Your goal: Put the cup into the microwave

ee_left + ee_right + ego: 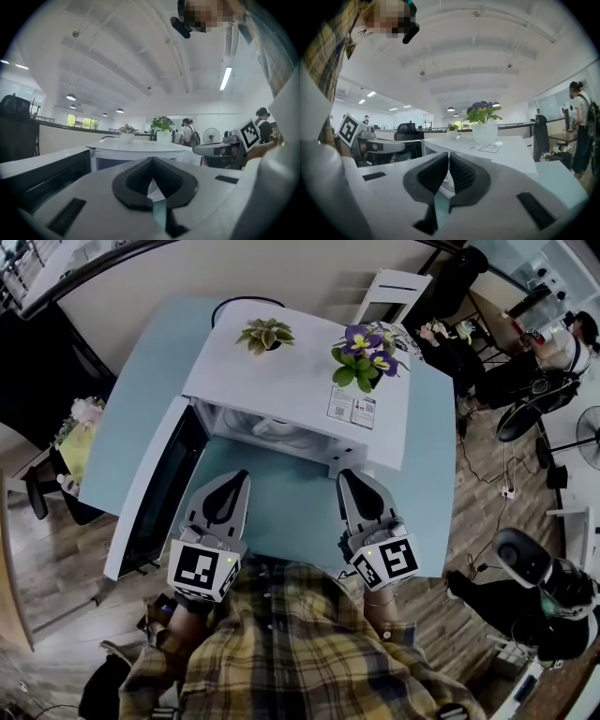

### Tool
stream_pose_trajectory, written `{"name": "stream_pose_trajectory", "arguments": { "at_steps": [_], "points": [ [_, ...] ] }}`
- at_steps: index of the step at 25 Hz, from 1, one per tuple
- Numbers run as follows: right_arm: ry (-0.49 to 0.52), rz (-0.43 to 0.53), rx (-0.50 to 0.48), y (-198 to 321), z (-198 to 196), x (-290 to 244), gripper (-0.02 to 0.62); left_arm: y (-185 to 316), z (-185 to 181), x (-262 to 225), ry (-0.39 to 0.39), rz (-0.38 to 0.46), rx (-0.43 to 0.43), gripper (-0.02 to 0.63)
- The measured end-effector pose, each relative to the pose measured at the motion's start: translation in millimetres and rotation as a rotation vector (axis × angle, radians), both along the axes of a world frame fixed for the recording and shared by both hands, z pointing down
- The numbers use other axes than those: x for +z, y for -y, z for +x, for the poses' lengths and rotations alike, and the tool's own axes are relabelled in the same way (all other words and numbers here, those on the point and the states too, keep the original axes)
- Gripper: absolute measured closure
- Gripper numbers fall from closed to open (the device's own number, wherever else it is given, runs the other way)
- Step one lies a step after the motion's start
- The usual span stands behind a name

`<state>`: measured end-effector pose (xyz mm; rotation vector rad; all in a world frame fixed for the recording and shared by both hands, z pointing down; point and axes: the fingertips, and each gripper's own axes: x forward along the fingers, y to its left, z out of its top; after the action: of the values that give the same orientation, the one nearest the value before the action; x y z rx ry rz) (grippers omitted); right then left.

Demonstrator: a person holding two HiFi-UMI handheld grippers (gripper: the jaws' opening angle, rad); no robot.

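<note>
The white microwave stands on a light blue table with its door swung open to the left. Inside its cavity a white rounded thing, apparently the cup, shows partly under the top edge. My left gripper and right gripper hover side by side over the table in front of the opening, both shut and holding nothing. The left gripper faces the microwave. The right gripper looks along the microwave's right front corner.
Two potted plants stand on the microwave: a green one and a purple-flowered one. A white chair is behind the table. People sit at desks to the right. A fan stands on the floor.
</note>
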<state>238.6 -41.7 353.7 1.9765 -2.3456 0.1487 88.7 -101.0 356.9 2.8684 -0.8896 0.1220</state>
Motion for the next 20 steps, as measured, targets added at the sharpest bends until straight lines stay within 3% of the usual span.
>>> {"name": "stream_pose_trajectory", "arguments": {
  "at_steps": [10, 20],
  "points": [
    [0.077, -0.028, 0.038, -4.1, 5.7, 4.7, 0.594, 1.8, -7.0, 7.5, 0.007, -0.028, 0.001, 0.614],
    [0.075, -0.042, 0.018, -2.6, 3.0, 7.8, 0.594, 0.4, -7.7, 11.0, 0.011, -0.036, -0.002, 0.614]
  ]
}}
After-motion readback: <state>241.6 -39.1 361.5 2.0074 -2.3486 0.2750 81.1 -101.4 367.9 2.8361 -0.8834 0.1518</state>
